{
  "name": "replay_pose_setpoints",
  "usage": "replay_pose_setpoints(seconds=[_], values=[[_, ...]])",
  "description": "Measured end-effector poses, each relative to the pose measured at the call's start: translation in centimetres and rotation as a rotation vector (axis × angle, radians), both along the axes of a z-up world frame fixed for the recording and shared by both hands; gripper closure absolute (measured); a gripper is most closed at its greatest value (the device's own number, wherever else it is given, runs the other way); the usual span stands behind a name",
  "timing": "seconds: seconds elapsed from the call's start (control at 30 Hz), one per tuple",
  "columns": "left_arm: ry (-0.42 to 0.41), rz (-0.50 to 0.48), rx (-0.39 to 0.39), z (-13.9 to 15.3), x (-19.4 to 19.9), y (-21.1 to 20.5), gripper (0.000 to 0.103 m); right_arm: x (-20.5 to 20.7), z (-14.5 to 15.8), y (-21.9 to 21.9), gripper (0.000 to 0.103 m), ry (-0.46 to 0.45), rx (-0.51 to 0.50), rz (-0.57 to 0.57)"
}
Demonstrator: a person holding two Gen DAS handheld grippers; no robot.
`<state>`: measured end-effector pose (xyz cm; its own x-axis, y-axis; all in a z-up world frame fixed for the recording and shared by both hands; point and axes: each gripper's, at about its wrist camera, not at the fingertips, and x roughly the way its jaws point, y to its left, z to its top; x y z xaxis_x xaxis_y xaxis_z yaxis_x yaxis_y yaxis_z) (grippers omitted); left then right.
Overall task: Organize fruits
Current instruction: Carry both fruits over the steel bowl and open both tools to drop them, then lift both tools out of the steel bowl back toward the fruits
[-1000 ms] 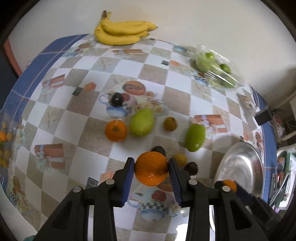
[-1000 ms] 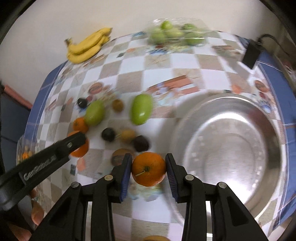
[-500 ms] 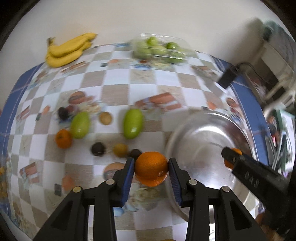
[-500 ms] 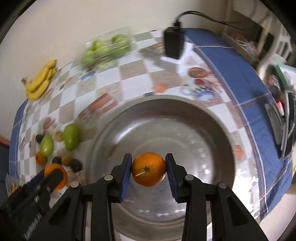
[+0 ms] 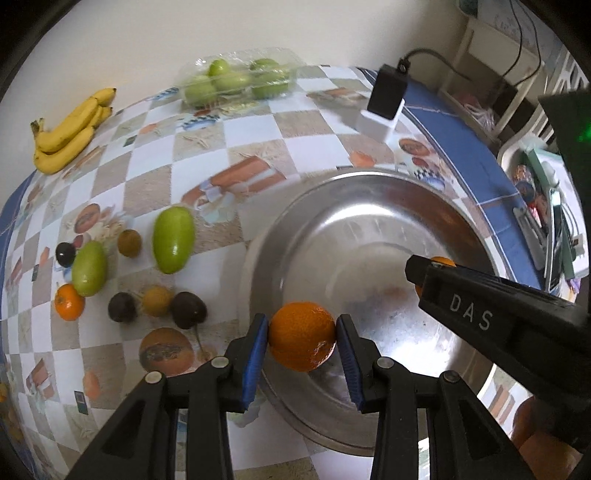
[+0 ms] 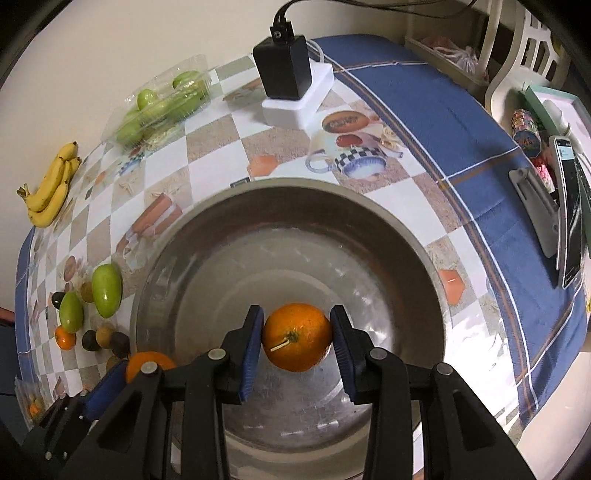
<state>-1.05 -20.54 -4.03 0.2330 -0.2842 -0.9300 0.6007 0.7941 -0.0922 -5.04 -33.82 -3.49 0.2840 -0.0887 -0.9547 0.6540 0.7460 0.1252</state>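
Over the steel bowl (image 6: 413, 243), left gripper (image 5: 301, 341) and right gripper (image 6: 297, 341) each clamp an orange (image 5: 302, 340), jaws pressed tight on it

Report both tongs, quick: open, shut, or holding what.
Left tongs: shut on an orange at the bowl edge.
Right tongs: shut on a stemmed orange over the bowl.

A plain cream wall (image 5: 221, 29) runs along the far side of the surface (image 6: 424, 110), which wears a checked oilcloth with a blue border. To the right stands a white chair (image 6: 517, 48), beside a cluttered side shelf (image 5: 546, 206).
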Motion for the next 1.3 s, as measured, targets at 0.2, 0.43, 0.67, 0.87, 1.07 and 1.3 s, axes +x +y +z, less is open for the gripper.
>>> replay_pose_setpoints(seconds=[0.2,0.43,0.67,0.87,1.07,1.3], values=[[-0.003,-0.024,0.012,-0.5,-0.3,-0.5,0.062,0.2,-0.6,0.2,0.064,0.027,0.009,0.004],[-0.002,-0.026,0.037,-1.2,-0.3,-0.6,0.062,0.2,-1.2,0.3,0.064,0.054,0.004,0.0],[-0.013,-0.022,0.047,-1.2,-0.3,-0.6,0.059,0.4,-1.8,0.1,0.056,0.094,-0.008,-0.004],[-0.023,-0.018,0.035,-0.7,-0.2,-0.4,0.054,0.6,-1.6,0.0,0.056,0.093,-0.026,0.001],[-0.027,0.018,0.014,0.0,0.3,0.4,0.051,0.9,-0.8,0.0,0.055,0.071,-0.054,-0.004],[-0.036,0.1,0.047,0.0,1.4,1.7,0.049,1.1,-0.4,0.2,0.047,0.066,-0.076,-0.003]])
